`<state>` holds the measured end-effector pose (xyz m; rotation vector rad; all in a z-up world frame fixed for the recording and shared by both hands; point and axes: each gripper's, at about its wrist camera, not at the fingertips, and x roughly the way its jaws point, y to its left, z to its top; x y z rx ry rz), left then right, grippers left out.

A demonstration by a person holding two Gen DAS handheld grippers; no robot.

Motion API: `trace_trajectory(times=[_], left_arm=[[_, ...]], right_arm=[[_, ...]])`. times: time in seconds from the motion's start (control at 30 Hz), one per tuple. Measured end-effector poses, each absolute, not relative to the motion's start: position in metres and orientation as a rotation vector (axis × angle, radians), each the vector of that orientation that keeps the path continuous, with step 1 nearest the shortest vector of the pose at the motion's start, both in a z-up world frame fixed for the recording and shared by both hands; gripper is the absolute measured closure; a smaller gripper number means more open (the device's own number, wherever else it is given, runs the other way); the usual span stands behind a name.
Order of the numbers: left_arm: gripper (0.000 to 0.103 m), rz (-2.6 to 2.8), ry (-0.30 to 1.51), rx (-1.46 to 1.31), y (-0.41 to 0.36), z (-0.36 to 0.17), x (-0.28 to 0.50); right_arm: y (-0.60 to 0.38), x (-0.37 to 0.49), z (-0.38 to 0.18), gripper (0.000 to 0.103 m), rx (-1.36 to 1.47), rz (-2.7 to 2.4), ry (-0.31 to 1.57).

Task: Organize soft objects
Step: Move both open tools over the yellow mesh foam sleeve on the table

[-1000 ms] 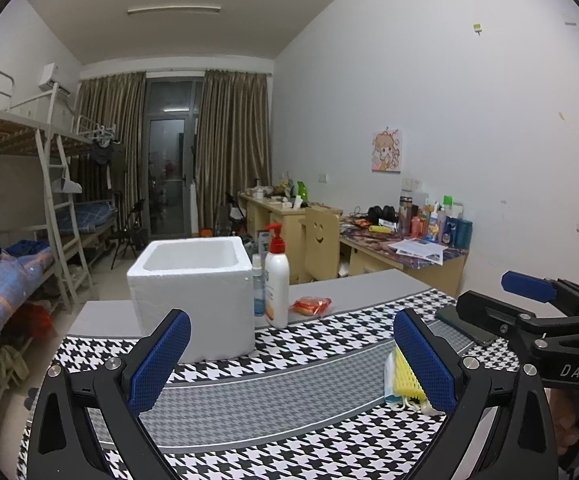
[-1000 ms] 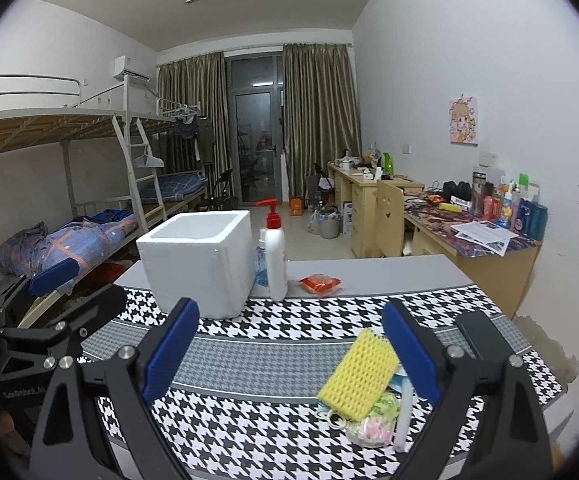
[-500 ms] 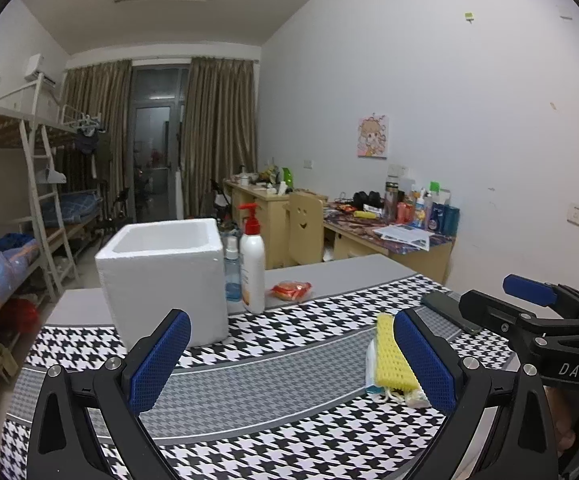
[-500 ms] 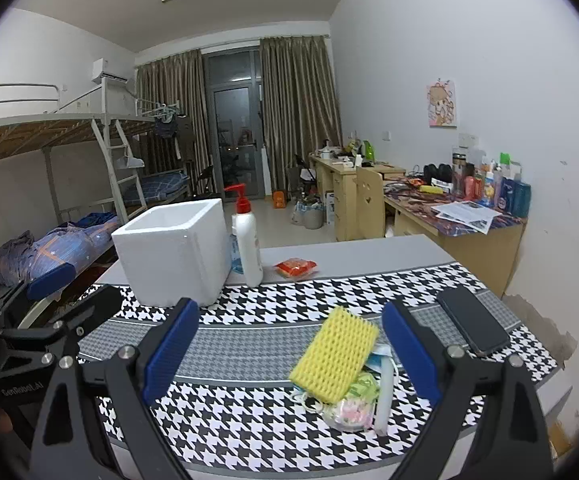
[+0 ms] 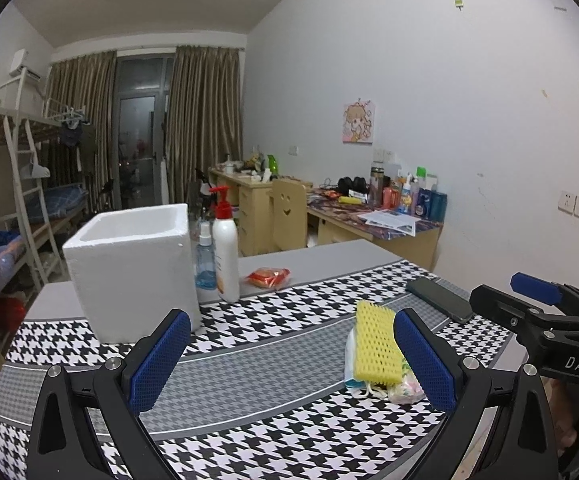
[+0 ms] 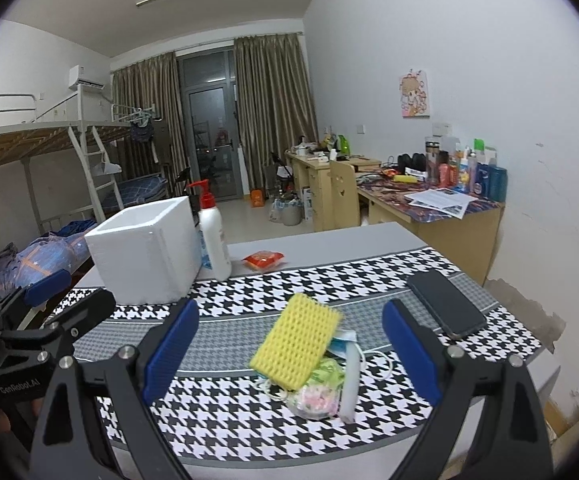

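left hand-held gripper [image 5: 293, 360] released | right hand-held gripper [image 6: 289, 354] released | yellow sponge [image 6: 295, 346] hides pile beneath

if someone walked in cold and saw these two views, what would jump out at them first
Probably the bright yellow sponge, tilted on top of a small heap of soft odds and ends near the front of the houndstooth table cover, between the open right gripper. Next, the big white foam box standing further back on the left, with a red-capped pump bottle beside it. A dark phone lies flat at the right edge.
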<state>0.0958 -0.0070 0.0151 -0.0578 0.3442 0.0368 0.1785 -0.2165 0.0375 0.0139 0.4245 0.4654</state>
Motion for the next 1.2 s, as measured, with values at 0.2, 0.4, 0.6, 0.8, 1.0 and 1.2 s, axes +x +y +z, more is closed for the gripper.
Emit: trace_trajectory(times=[0.2,0.4,0.6,0.8,1.0,1.2], left_arm=[[0.001,0.023,0.37,-0.056,-0.015,0.01,0.108],[0.001,0.006,0.399,-0.051,-0.024,0.003,0.121],[0.001,-0.011,0.419,-0.043,-0.031,-0.004,0.13],[0.001,-0.023,0.45,-0.049,-0.037,-0.013,0.141],[0.001,-0.031,0.479,-0.045,-0.045,-0.02,0.156],[0.001,-0.048,0.505,-0.037,-0.054,-0.027,0.167]], right_arm=[[-0.223,0.185,0.031,0.008,0.005,0.444,0.44],[-0.233,0.192,0.026,0.008,0.011,0.424,0.456],[-0.24,0.2,0.019,0.008,0.016,0.416,0.482],[-0.245,0.205,0.011,0.008,0.021,0.404,0.508],[-0.253,0.212,0.004,0.008,0.012,0.395,0.531],[-0.258,0.221,-0.007,0.008,0.019,0.393,0.571]])
